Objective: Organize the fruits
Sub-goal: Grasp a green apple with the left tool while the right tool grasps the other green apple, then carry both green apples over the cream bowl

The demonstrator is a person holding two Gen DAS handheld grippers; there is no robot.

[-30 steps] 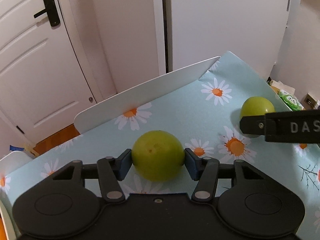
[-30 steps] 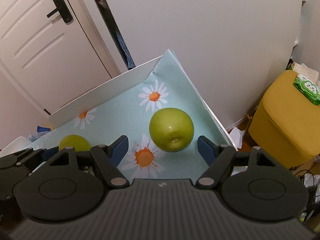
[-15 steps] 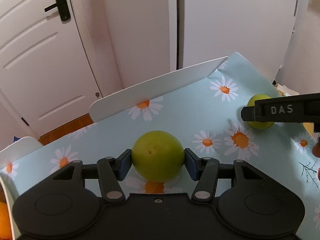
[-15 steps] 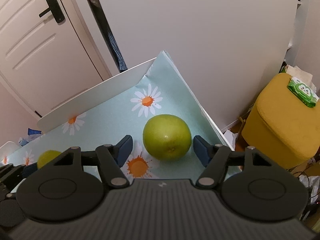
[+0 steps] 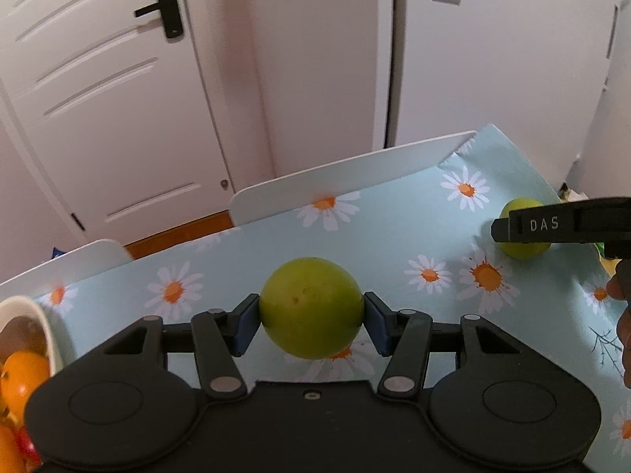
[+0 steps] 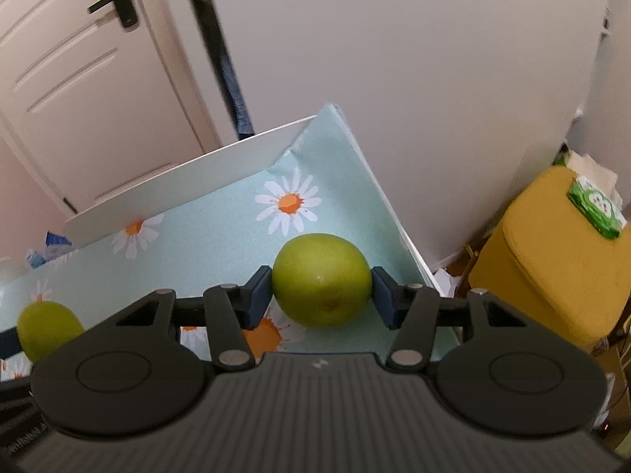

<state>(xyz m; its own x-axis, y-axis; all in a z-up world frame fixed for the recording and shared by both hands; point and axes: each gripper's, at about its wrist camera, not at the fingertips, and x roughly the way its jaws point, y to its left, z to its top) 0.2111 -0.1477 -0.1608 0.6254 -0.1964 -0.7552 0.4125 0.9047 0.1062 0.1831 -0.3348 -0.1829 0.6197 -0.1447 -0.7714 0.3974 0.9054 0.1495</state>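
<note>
Green fruit is what I have in both tools: the first green fruit (image 5: pixel 311 307) sits clamped between the blue pads (image 5: pixel 246 325) of my left gripper (image 5: pixel 311 325), held across its widest part above the daisy-print tablecloth (image 5: pixel 394 236). The second green fruit (image 6: pixel 321 280) lies near the cloth's far right corner, between the jaws of my right gripper (image 6: pixel 321 295), which have just been closing; the pads look to be touching both its flanks, so I take it as gripped, only just. Both fruits look round, firm and smooth-skinned, fairly light, and likely to roll or squirt out if pinched off-centre. I judge the safest hold is across the middle, pads level and opposite each other, with moderate pressure, since a hard squeeze could bruise the skin. At the left edge of the left view a bowl (image 5: pixel 43 327) already holds orange fruit (image 5: pixel 23 374), and I reckon that is where these go.
</note>
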